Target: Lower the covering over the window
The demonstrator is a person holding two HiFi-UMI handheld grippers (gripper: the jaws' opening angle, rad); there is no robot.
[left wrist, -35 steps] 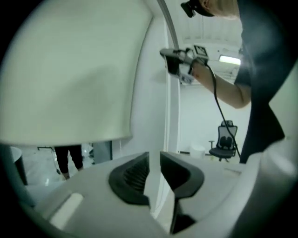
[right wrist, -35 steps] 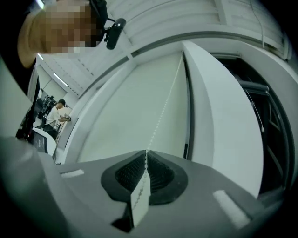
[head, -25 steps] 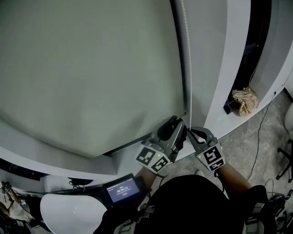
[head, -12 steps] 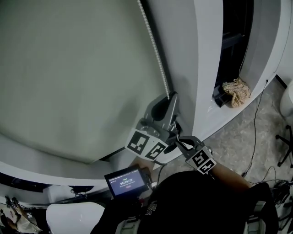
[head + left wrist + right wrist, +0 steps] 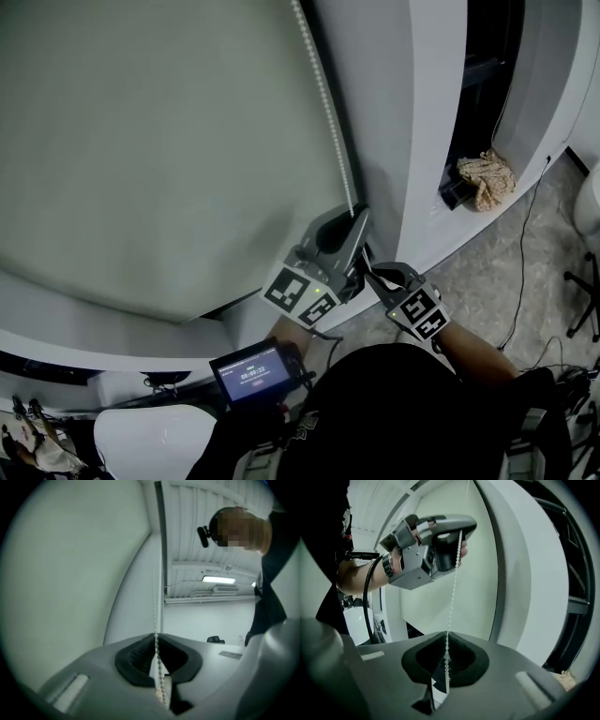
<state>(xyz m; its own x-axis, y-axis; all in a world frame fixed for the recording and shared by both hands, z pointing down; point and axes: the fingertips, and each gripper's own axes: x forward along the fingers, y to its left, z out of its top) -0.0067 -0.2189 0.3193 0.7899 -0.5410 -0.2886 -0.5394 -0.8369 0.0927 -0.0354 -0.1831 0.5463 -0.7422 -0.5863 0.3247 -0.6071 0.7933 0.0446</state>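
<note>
Left hand-held gripper (image 5: 355, 216) clamped chain (image 5: 324, 105), grey floor (image 5: 492, 281)

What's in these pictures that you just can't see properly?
Window glass: in the head view the blind hangs in front of it.
Top of the bead chain: cut off by the head view's upper edge.
Print on the small screen: too small in the head view.
Inside of the dark recess above the crumpled cloth: too dark in the head view.

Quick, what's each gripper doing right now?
Left gripper: jaws just closed, shut on the bead chain.
Right gripper: shut on the same bead chain, lower down.
</note>
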